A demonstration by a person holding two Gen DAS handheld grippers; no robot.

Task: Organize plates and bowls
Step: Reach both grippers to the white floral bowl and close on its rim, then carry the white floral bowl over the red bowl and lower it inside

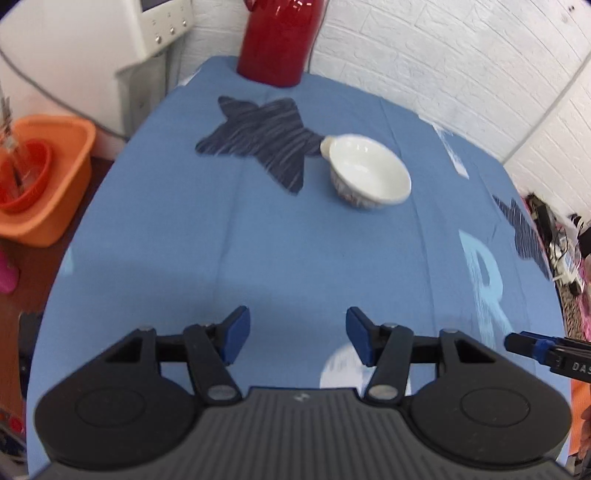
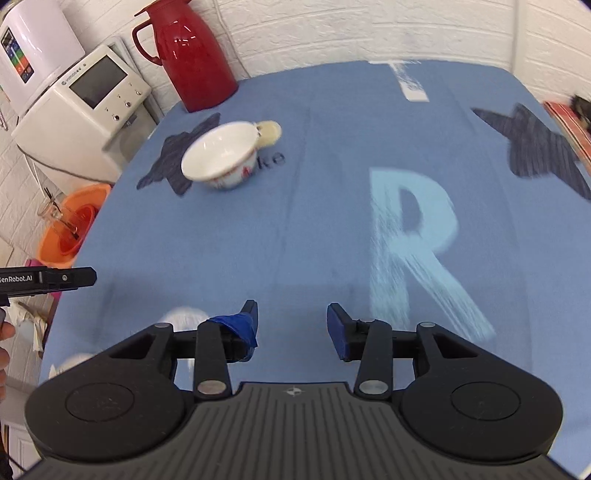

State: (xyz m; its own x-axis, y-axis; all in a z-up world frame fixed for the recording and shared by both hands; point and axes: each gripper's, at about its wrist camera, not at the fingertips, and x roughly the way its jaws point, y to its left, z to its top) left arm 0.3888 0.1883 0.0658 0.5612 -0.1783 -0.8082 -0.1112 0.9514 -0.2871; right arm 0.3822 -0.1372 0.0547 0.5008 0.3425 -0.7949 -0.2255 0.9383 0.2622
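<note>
On blue star-print tablecloth (image 1: 295, 240), white bowl (image 1: 369, 171), red jug (image 2: 192, 51) by brick wall (image 2: 332, 29), both grippers' fingers released.

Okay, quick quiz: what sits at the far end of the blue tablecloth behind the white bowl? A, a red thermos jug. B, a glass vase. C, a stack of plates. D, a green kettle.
A: a red thermos jug stands at the tablecloth's far edge, beyond the white bowl.

Table w/ blue cloth (image 2: 314, 229), printed w/ dark stars & a pale letter R. White bowl (image 2: 219, 158) upper left of right-wrist frame, tilted, a small cream item (image 2: 269, 132) touching its rim. Red jug (image 2: 192, 55) at far edge, upper left.
</note>
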